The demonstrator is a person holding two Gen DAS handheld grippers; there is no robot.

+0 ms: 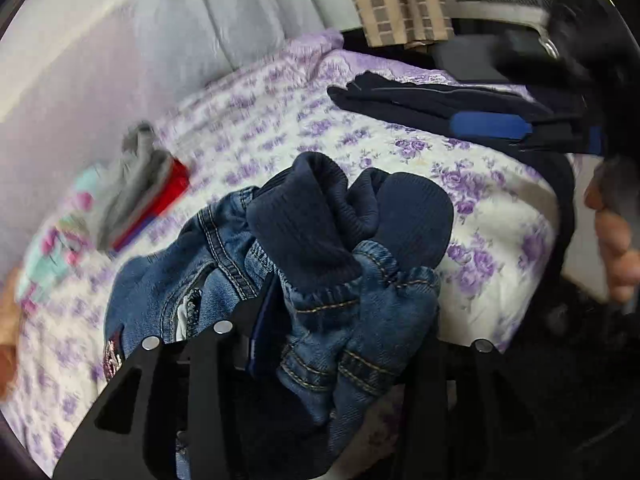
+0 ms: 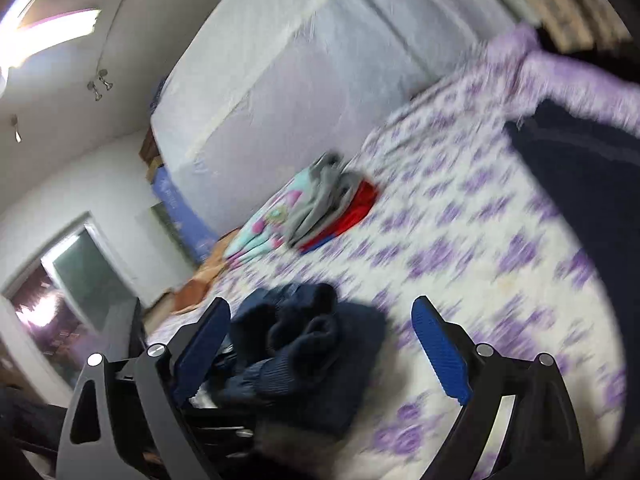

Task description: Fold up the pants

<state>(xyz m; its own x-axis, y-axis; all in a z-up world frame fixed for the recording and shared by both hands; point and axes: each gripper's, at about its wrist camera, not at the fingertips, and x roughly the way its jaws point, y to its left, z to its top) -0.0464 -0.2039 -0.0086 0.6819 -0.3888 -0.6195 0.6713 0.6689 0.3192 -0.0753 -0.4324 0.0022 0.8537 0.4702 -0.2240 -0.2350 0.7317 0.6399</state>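
Observation:
A pair of small blue denim pants (image 1: 320, 280) with dark navy ribbed cuffs lies bunched between the fingers of my left gripper (image 1: 336, 344), which is shut on the denim. The pants hang above a bed with a purple-flowered sheet (image 1: 280, 120). In the right wrist view the same bundle (image 2: 296, 344) sits low between the blue pads of my right gripper (image 2: 320, 344), which is open and holds nothing. My right gripper also shows at the right of the left wrist view (image 1: 520, 128), over the bed's far side.
A pile of folded clothes, grey, red and mint (image 2: 316, 212), lies on the bed near a plastic-wrapped mattress (image 2: 300, 72) leaning on the wall. A dark navy garment (image 2: 580, 168) lies at the bed's right edge. A door stands at the left.

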